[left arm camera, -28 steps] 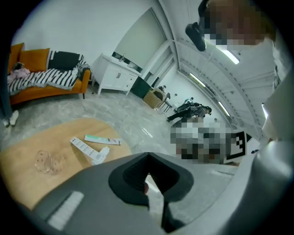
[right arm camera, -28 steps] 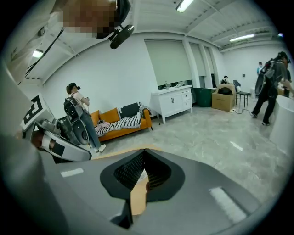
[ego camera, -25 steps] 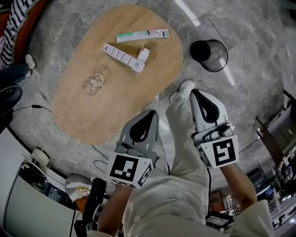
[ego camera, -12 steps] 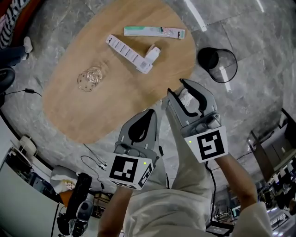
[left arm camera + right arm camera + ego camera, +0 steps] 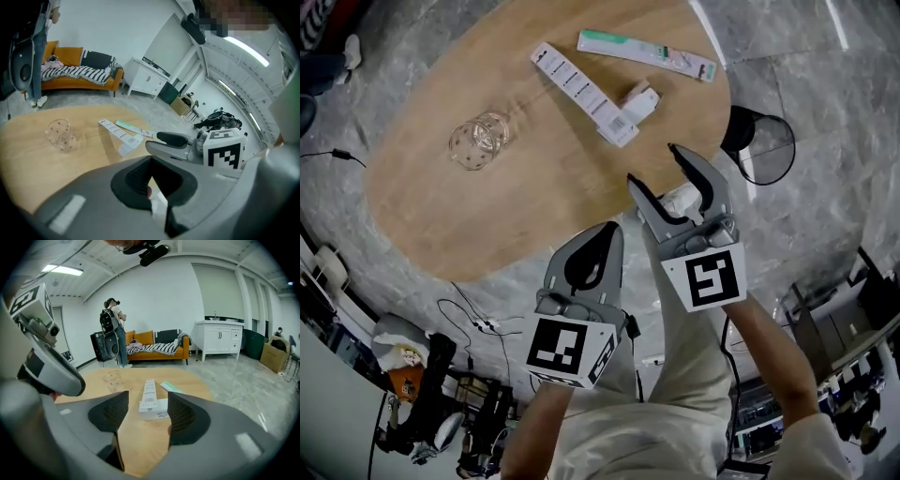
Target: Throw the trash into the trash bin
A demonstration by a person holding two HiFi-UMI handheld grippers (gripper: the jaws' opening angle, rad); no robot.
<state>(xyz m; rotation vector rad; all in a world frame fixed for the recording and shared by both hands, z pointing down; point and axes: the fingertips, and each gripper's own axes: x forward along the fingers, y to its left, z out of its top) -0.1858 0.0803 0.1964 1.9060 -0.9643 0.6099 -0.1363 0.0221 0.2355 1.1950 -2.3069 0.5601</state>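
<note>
Right gripper (image 5: 652, 163) lower, down-tilted, jaws newly apart

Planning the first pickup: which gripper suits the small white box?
Right, probably. The right gripper, jaws just opening and empty, points at the small white cardboard box, with the black mesh trash bin on its side. The left gripper is shut.

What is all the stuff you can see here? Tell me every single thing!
table: 1, light wood, oval, on the grey floor
cup: 1, clear, on the table's left part
long box: 1, white, on the table
small box: 1, white, beside the long box's near end
flat packet: 1, green and white, table's far edge
trash bin: 1, black mesh, floor right of the table
sofa: 1, orange, by the wall
left gripper: 1, grey, jaws together, empty
right gripper: 1, grey, jaws just been opening, nothing between them
</note>
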